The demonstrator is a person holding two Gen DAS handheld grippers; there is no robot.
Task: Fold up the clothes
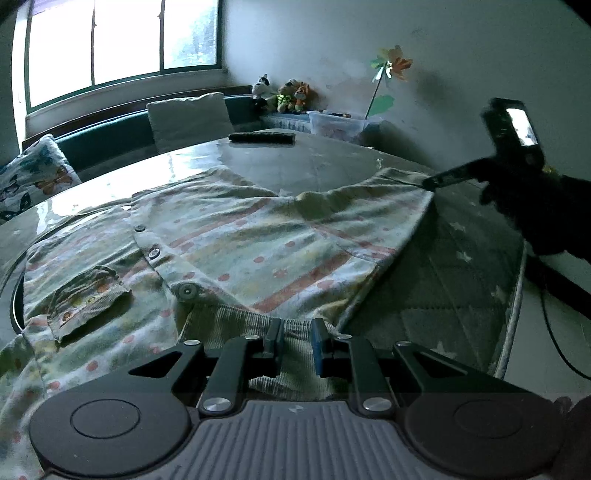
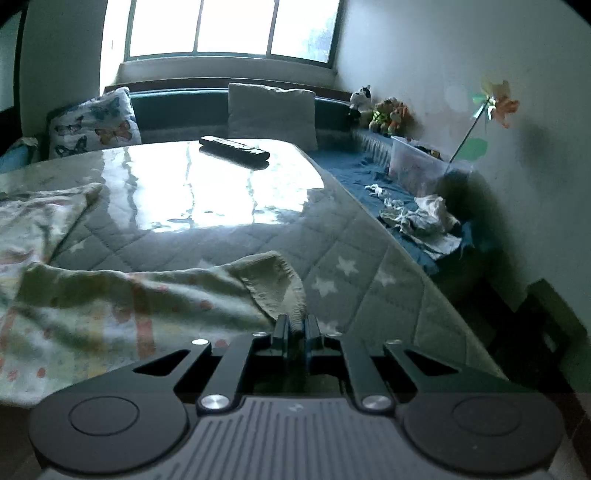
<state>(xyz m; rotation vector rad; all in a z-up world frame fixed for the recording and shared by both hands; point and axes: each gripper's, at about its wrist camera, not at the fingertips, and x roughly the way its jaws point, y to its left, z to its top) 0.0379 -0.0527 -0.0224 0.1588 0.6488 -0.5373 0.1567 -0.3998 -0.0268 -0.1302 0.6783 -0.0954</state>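
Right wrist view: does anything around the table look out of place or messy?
Yes. Crumpled clothes lie loose on the blue bench right of the table, unfolded. A remote control sits at the table's far end, clear of the shirt being folded.

Dim, backlit — window [image 2: 232,27] glare

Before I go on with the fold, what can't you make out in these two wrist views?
- Left wrist view: the cardigan's near hem disappears under the left gripper, so its pad contact is unclear.
- Left wrist view: the right gripper's fingertips are too small and dark.
- Right wrist view: the cardigan's left part is cut off by the frame edge.
- Right wrist view: the clothes on the bench are too blurred to identify.
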